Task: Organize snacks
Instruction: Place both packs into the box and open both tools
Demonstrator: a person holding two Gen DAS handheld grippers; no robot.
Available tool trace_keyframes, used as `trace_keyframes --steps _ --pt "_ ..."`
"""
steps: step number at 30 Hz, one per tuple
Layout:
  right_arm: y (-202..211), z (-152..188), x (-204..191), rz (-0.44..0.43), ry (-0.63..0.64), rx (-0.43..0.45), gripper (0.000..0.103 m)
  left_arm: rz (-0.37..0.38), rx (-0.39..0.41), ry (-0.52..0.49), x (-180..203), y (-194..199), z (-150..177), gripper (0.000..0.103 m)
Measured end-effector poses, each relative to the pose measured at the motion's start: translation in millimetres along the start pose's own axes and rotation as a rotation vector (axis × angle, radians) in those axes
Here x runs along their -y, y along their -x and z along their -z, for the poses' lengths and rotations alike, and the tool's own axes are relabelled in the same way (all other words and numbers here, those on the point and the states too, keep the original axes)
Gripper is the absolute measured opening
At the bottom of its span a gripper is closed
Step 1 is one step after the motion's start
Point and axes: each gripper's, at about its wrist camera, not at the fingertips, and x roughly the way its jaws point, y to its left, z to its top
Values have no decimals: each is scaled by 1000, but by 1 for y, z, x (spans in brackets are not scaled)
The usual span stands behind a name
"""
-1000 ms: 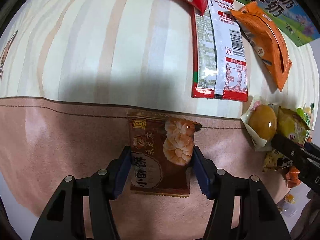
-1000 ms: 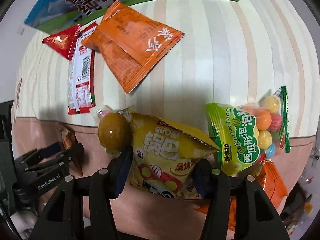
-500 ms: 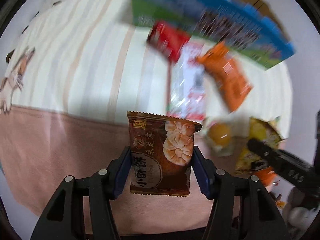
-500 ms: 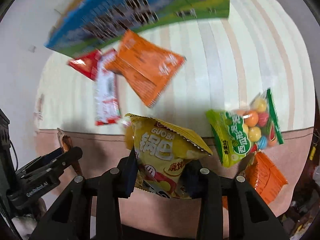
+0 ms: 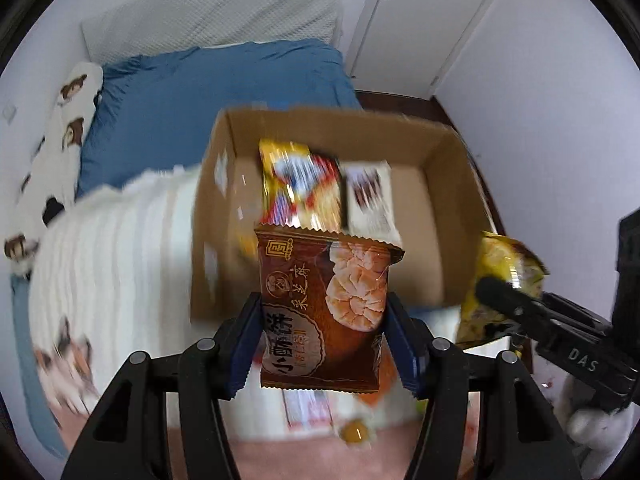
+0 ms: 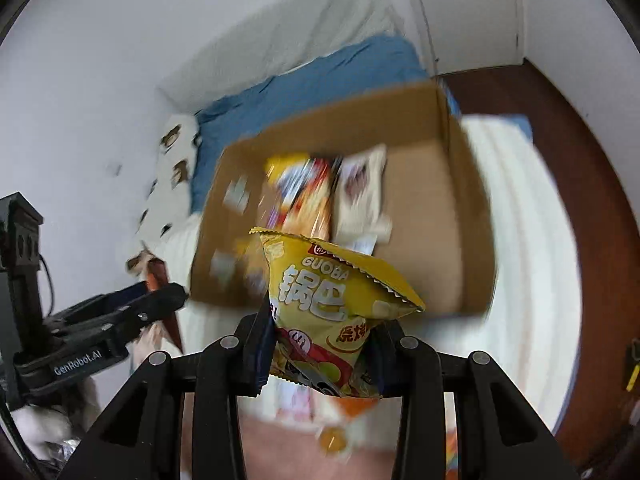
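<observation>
In the left wrist view, the left claw point(image 5: 322, 334) is clenched on a brown snack packet point(image 5: 324, 312) printed with pale round biscuits; its blue pads press both side edges of the packet, which stands upright at the lower centre of the frame. Behind and above it sits an open cardboard box point(image 5: 448, 160) on a white ribbed blanket point(image 5: 116, 264). Inside the box, blurred, lie a yellow and red packet point(image 5: 300, 184) and a white packet point(image 5: 368, 196) side by side against the far part of the floor. At the right edge of this view the right claw point(image 5: 496, 294) shows as a black finger across a yellow bag.

In the right wrist view, the right claw point(image 6: 322, 344) is clamped on a yellow GUOBA crisp bag point(image 6: 332, 300), squeezed at its lower half, the puffed top rising toward the centre of the frame, in front of the box's near wall point(image 6: 472, 240). The left claw point(image 6: 160, 300) appears at the left middle, well apart from the bag. At the bottom of both views, blurred, more snacks lie on the bedcover, among them a round yellow-brown one point(image 6: 332, 440). A blue sheet point(image 5: 200, 92) and a white pillow point(image 5: 216, 12) fill the upper left.
</observation>
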Motion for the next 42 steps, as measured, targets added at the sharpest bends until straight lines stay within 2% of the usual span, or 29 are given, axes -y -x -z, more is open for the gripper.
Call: trace_keyframes --steps 5,7,10,16,18,20,21,24,26,29,32,37,42 --pt "-43 -76 21 98 -9 -25 41 -83 -106 -10 -17 -65 -68 56" --pt "-69 -95 24 111 -6 -48 41 -107 -158 0 -27 -97 -92 56" --pt "-97 -116 35 148 -7 -75 41 -130 -220 8 -42 -138 -107 56" --pt "-142 -127 47 172 -17 -122 41 -181 -277 -6 -55 -168 -120 57" --pt "-152 -127 51 193 -23 -151 47 -175 -287 18 -61 -177 -124 60" --pt "-165 -126 50 184 -16 -182 67 -148 -271 47 -62 -176 -128 64" --pt "-169 -127 48 182 -12 -192 70 -136 -265 57 -64 -176 -128 66" --pt "-179 -127 42 185 -1 -205 83 -109 -270 51 -58 -177 -129 82" --pt "-183 -128 37 188 8 -209 91 -113 -267 43 -54 -177 -128 85" --pt "-183 -129 31 198 19 -204 97 -116 -256 39 -50 -175 -127 90" --pt "-176 -125 25 203 21 -191 97 -103 -245 44 -49 -169 -124 90" --pt "-154 -116 24 193 7 -167 97 -98 -179 46 -44 -148 -113 90" --pt "-132 -100 19 191 26 -135 97 -70 -118 52 -35 -121 -90 90"
